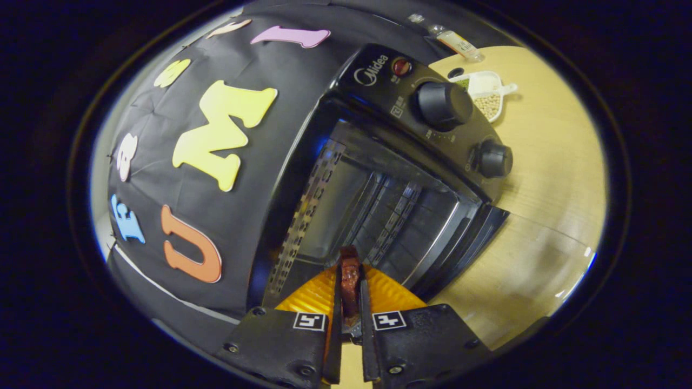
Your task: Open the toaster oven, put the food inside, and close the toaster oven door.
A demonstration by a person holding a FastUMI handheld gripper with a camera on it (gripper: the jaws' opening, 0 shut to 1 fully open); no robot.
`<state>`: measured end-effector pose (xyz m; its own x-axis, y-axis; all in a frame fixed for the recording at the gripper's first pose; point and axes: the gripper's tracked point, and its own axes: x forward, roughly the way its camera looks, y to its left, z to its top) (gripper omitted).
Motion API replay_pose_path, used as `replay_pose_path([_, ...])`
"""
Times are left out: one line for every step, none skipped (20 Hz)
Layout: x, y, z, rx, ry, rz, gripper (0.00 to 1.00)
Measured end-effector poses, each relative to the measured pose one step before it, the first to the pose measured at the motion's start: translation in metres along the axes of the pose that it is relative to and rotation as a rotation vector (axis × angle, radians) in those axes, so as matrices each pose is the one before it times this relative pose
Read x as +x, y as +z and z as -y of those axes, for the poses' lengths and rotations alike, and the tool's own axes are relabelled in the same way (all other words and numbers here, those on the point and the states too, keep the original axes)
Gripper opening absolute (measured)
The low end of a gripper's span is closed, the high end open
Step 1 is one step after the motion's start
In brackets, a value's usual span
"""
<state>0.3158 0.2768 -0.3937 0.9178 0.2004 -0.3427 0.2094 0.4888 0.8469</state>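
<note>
While the gripper sits at the bottom centre of the frame, its two fingers stand nearly together and clamp a thin dark reddish-brown piece of food from both sides. The food is a narrow slab whose long axis runs along the fingers, pointing up the frame toward the oven's opening; its far end sticks out just past the fingertips.

Just ahead of the fingers, filling the middle of the frame, the toaster oven appears tilted, its front panel slanting from upper centre down to the right. Its door is open, lying at the lower right of the opening, and the dark cavity shows perforated side rails and ribbed walls. The food's tip is at the mouth of the cavity.

On the panel at upper right sit a small red light, a large knob and a smaller knob. Beyond the oven, in the upper right, a wooden table carries a white dish of pale beans and a small bottle.
</note>
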Motion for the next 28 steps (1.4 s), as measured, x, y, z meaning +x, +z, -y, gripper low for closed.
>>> replay_pose_path([0.00622,-0.00152,0.00185,-0.01936,-0.01246,0.00496,0.18])
replay_pose_path([0.00559,-0.00266,0.00130,-0.01249,-0.01184,0.00295,0.18])
replay_pose_path([0.00480,-0.00278,0.00198,-0.00419,-0.00976,0.00063,0.19])
replay_pose_path([0.00278,-0.00170,0.00170,0.00202,0.00069,0.00133,0.19])
replay_pose_path([0.00199,-0.00207,0.00038,-0.01237,-0.00612,-0.00324,0.18])
replay_pose_path([0.00067,-0.00335,0.00364,-0.03143,-0.01917,-0.00456,0.19])
replay_pose_path([-0.00135,-0.00093,0.00133,-0.03083,-0.01259,0.00740,0.20])
replay_pose_path([-0.00059,-0.00141,-0.00036,-0.03219,-0.01277,0.00417,0.21])
replay_pose_path([0.00049,0.00234,-0.00159,-0.01959,-0.00372,0.00900,0.27])
replay_pose_path([0.00032,0.00075,0.00075,-0.02068,-0.00641,-0.00002,0.33])
replay_pose_path([0.00072,-0.00025,0.00183,-0.02760,-0.00694,-0.00169,0.42])
replay_pose_path([-0.00071,0.00100,0.00009,-0.03804,-0.00962,-0.00663,0.51])
replay_pose_path([-0.00009,0.00132,0.00059,-0.04307,-0.00356,0.00045,0.61])
replay_pose_path([-0.00122,0.00138,-0.00265,-0.05158,0.00190,0.00004,0.68])
replay_pose_path([0.00124,0.00019,0.00065,-0.05647,-0.01129,-0.00595,0.79])
replay_pose_path([-0.00249,0.00163,0.00177,-0.06624,-0.01197,-0.00040,0.90])
replay_pose_path([-0.00313,0.00251,0.00362,-0.05866,-0.01646,0.00485,1.00])
replay_pose_path([-0.00512,0.00278,0.00084,-0.04601,-0.00782,0.00939,1.00])
replay_pose_path([-0.00281,0.00180,0.00223,-0.04714,-0.00497,0.00620,1.00])
replay_pose_path([-0.00392,0.00183,0.00136,-0.04648,-0.00777,0.00052,1.00])
replay_pose_path([-0.00514,0.00105,0.00094,-0.04945,0.00024,-0.00597,1.00])
replay_pose_path([-0.00685,-0.00139,0.00067,-0.04149,0.00529,-0.01152,1.00])
replay_pose_path([-0.00772,0.00022,0.00107,-0.02188,0.00813,-0.01292,1.00])
replay_pose_path([-0.00665,-0.00005,-0.00053,-0.01218,0.01308,-0.00808,1.00])
replay_pose_path([-0.00721,-0.00171,0.00150,-0.01684,0.00526,-0.01089,1.00])
replay_pose_path([-0.00974,-0.00083,0.00236,-0.01890,-0.00002,-0.01594,1.00])
replay_pose_path([-0.01090,0.00039,0.00308,-0.02431,0.00397,-0.00529,1.00])
replay_pose_path([-0.01146,0.00148,0.00501,-0.01803,0.00025,-0.00254,1.00])
